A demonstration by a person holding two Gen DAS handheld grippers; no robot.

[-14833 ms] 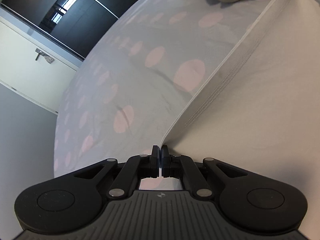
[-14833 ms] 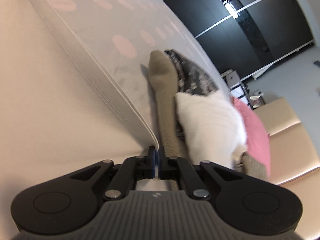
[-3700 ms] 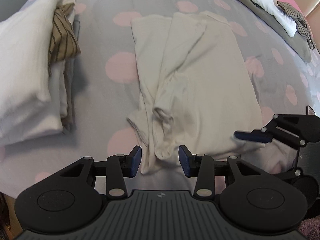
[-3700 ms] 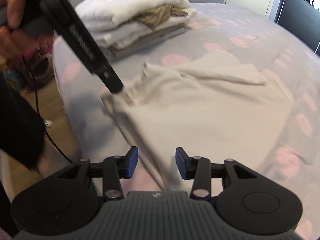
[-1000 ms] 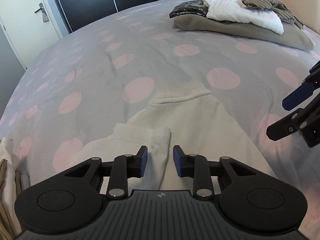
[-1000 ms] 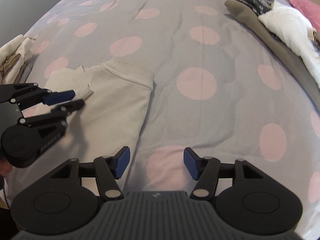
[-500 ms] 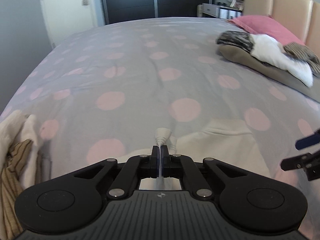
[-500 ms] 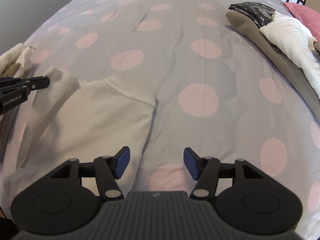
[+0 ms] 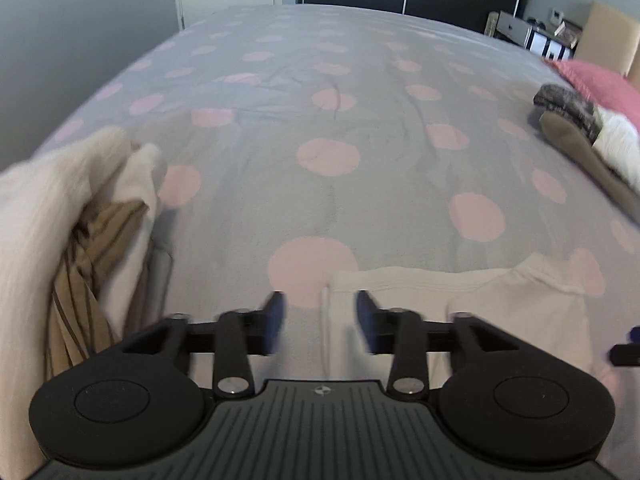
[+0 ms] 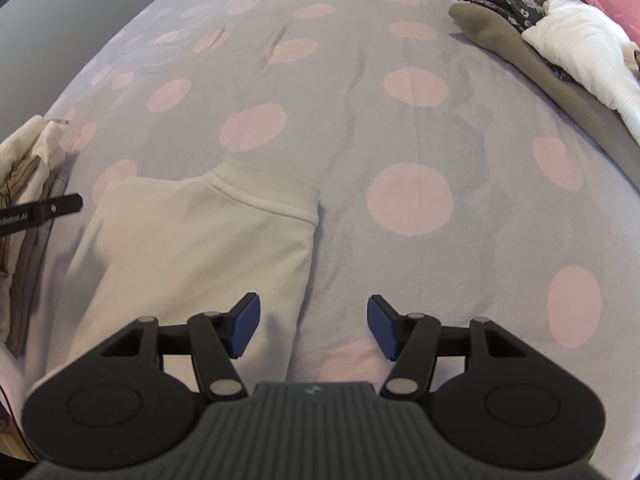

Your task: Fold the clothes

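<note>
With the left hand-held gripper (image 9: 320,322) opening over the cream garment's (image 10: 192,240) corner near the bed's (image 10: 360,100) front edge, the spread, empty right hand-held gripper (image 10: 314,330) should best flatten it.

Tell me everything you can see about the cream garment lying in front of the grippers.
The cream garment looks like soft knit cotton. It is folded into a narrow panel and lies flat on the dotted bedspread, its ribbed neckband at the far end. Its left corner sits between the opening jaws of the left gripper, untouched by the pads. The right gripper hovers open over its right edge.
</note>
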